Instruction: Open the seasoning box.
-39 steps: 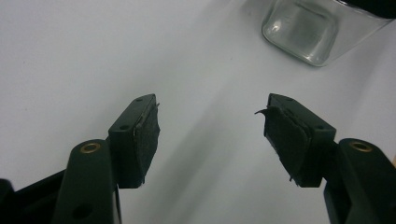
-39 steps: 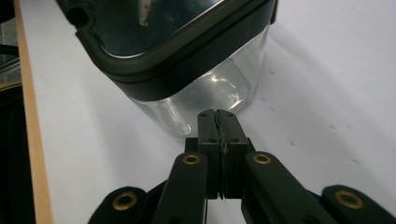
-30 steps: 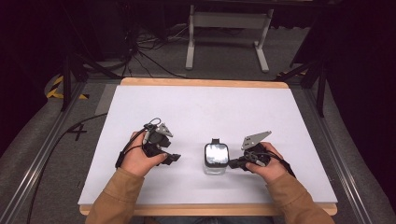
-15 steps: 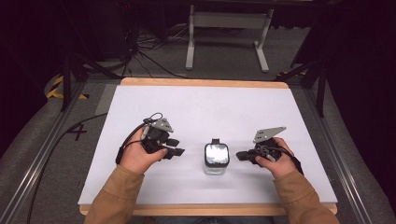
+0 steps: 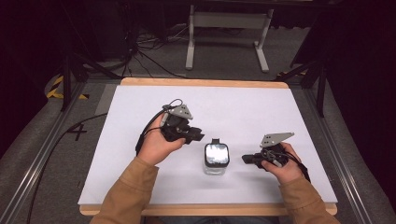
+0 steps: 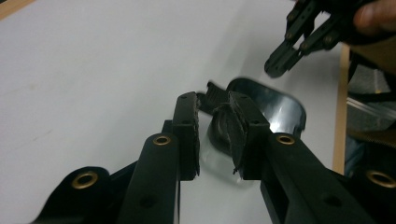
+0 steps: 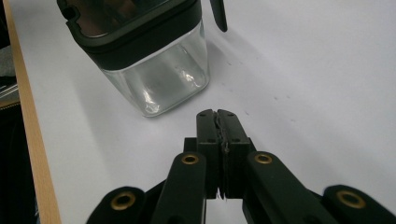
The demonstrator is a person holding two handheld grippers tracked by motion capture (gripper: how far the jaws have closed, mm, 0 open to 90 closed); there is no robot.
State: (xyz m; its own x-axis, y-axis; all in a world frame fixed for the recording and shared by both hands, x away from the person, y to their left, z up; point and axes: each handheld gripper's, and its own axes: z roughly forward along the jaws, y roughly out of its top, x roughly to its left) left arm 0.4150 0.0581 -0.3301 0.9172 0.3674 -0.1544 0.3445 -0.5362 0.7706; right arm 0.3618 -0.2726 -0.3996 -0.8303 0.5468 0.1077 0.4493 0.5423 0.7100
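Standing alone, one clear jar (image 5: 215,159), two grippers (image 5: 194,136) (image 5: 246,159) flanking, perhaps lidded.

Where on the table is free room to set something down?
The far half of the table, beyond both grippers, is bare, and so are its left and right edges. The near middle is crowded: the jar stands between the left gripper and right gripper.

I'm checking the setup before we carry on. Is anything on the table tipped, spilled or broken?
Nothing stands out. The clear jar with its black lid stands upright on the white table, with no spill around it. The pad on one of the left gripper's fingers looks a little frayed at its edge.
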